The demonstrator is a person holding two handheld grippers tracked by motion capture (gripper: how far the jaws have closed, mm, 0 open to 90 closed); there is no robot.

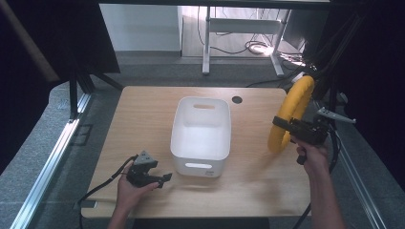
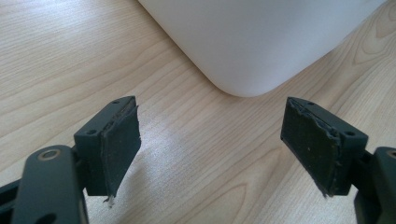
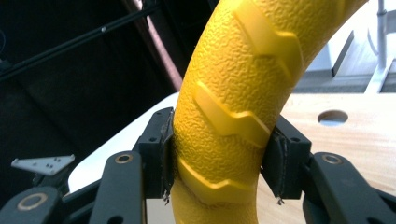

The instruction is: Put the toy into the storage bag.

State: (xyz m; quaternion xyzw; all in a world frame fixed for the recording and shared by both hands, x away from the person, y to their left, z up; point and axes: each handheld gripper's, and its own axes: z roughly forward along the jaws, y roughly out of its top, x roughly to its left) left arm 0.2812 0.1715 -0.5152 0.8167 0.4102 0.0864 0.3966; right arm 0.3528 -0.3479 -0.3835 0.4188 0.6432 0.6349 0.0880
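My right gripper (image 1: 282, 123) clamping yellow ring (image 1: 291, 112), right of frame. My left gripper (image 1: 165, 179) gaping empty, lower left, beside white bin (image 1: 200, 143).

High view looks down over the table (image 1: 143, 109); gripper views sit close above it.
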